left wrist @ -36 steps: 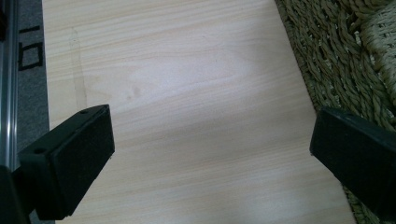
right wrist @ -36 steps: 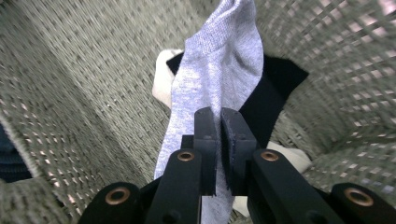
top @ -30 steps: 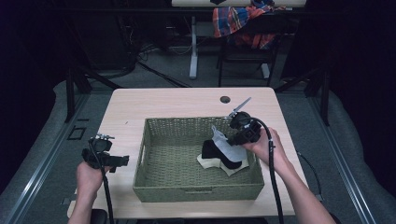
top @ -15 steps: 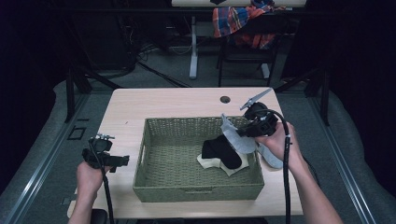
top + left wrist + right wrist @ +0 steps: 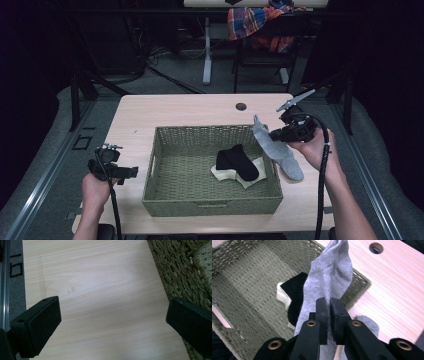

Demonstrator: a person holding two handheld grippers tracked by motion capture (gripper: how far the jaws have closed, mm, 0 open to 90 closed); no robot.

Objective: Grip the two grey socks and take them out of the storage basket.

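Grey sock [image 5: 276, 146] up in the air at the right side of the basket [image 5: 210, 202], and the right hand-held gripper [image 5: 274, 135] has it pinched tight, jaws pressed together on the fabric. One end of the sock sticks up past the jaws, the other trails down over the basket's right rim and lies on the pale wooden surface [image 5: 175, 110] just beside the basket. From the right gripper view the grey sock [image 5: 329, 277] hangs across the basket's corner, clamped between the two black jaws of the right hand-held gripper [image 5: 329, 312].

Down inside the woven basket, a black sock [image 5: 237, 161] lies on top of a cream sock [image 5: 252, 176], right of the middle of the basket floor. On the far side of the surface, a round cable hole [image 5: 241, 106].

Over on the left, the left hand-held gripper [image 5: 131, 171] hangs at the near-left edge of the surface, well apart from the grey sock, jaws spread wide with nothing between them. The left gripper view shows bare wood between the jaws of the left hand-held gripper [image 5: 112, 320] and the basket's wall [image 5: 180, 272] just to one side.
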